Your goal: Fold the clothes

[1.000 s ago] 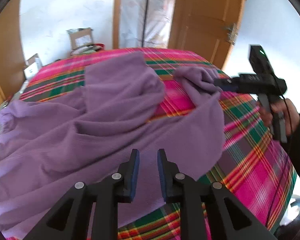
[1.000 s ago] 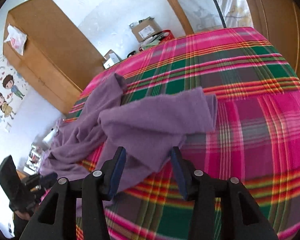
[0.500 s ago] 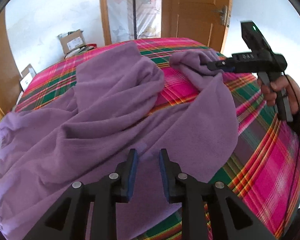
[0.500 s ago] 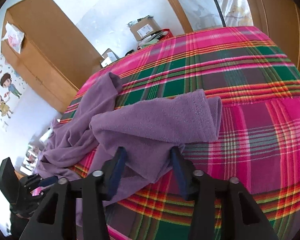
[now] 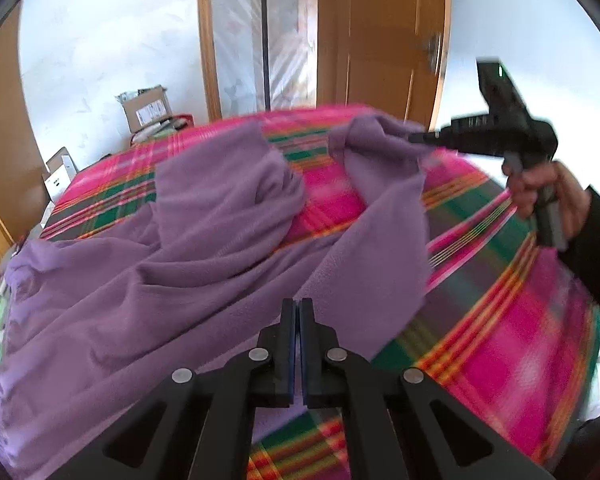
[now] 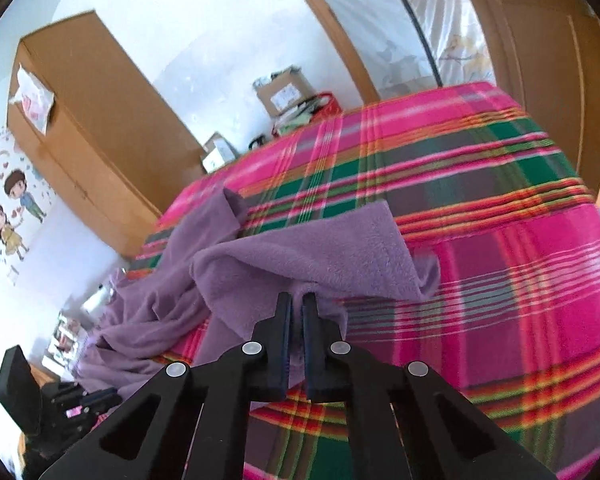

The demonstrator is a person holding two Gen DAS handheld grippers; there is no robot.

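A purple fleece garment [image 5: 188, 264] lies crumpled across a pink and green plaid bed [image 5: 512, 320]. In the left wrist view my left gripper [image 5: 298, 307] is closing tight, pads together on a raised fold of the fleece near the bed's front. My right gripper [image 5: 417, 139], held by a hand [image 5: 540, 188], pinches a lifted part of the garment at the far right. In the right wrist view the right gripper [image 6: 297, 300] is closing on purple fleece [image 6: 320, 256], which shows between its pads. The left gripper [image 6: 96, 398] sits at the lower left edge of that view.
A wooden door [image 5: 384, 40] and a plastic-covered opening [image 5: 264, 36] stand beyond the bed. Cardboard boxes [image 5: 146, 108] sit on the floor by the far wall. A wooden wardrobe [image 6: 88, 120] stands to the left of the bed.
Both grippers went from open to shut on the purple fleece. Both rose slightly, and the fold held by the right gripper lifted off the bed.
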